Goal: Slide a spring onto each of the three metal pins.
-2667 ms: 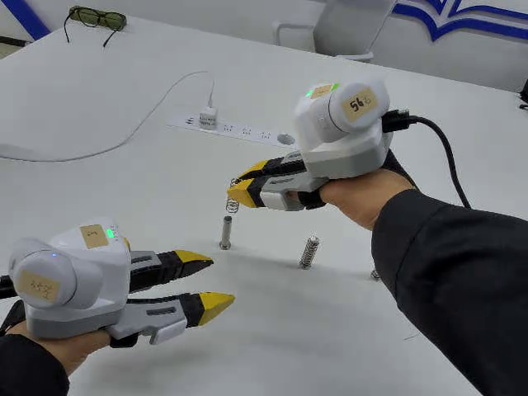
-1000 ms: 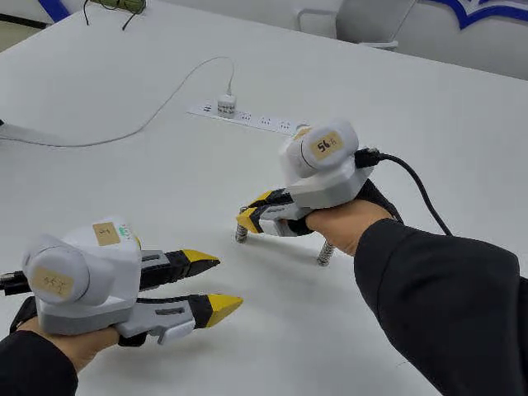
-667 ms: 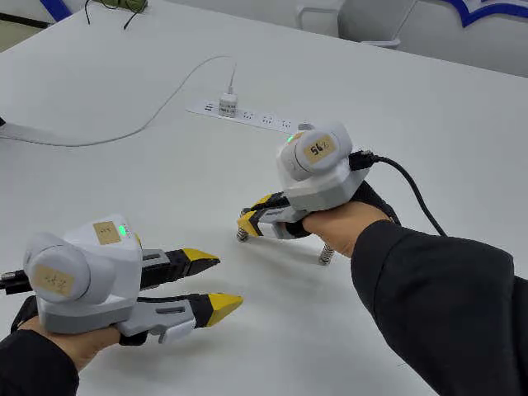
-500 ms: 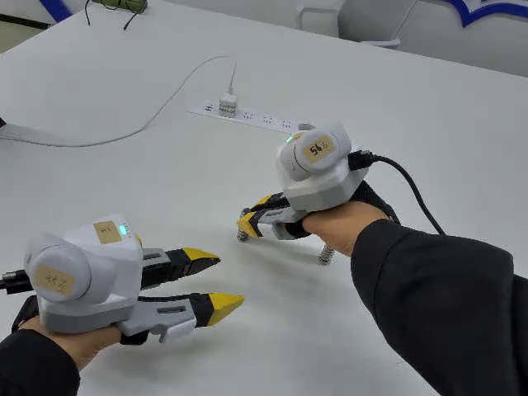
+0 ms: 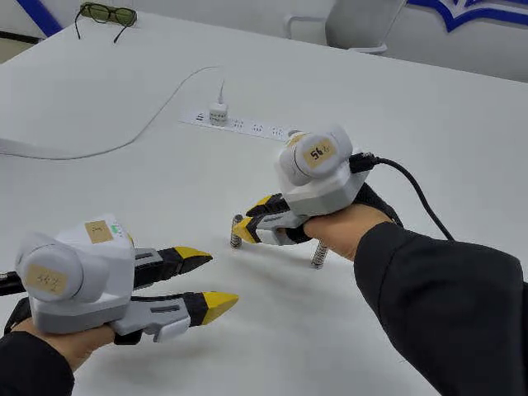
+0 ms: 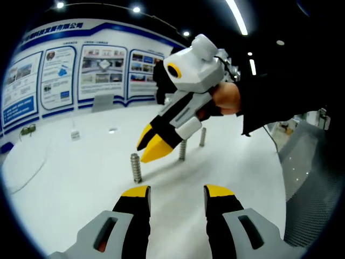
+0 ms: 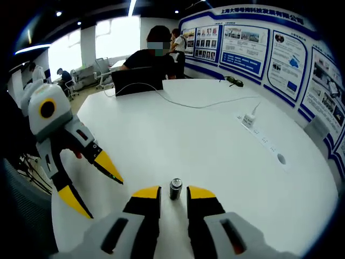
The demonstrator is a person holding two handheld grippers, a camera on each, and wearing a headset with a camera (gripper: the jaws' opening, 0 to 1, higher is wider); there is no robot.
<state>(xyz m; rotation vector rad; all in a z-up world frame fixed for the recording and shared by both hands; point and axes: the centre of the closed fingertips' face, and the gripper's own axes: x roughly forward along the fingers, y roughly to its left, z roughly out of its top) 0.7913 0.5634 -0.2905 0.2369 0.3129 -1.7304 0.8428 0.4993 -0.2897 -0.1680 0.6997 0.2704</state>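
Observation:
A short metal pin wearing a spring stands on the white table, just left of my right gripper. In the right gripper view the pin's top sits just beyond the narrowly parted jaws of the right gripper, which hold nothing. A second pin with a spring stands under the right hand. From the left gripper view the near pin, the second and a third pin line up; I cannot tell whether the third carries a spring. My left gripper hovers open, nearer to me.
A white power strip with a plug and a trailing cable lies farther back. Glasses rest at the far left corner and a chair stands behind the table. The right gripper's black cable runs along the sleeve.
My right gripper carried a spring down onto the near pin, let it go and has backed slightly right. The left gripper has stayed open in place.

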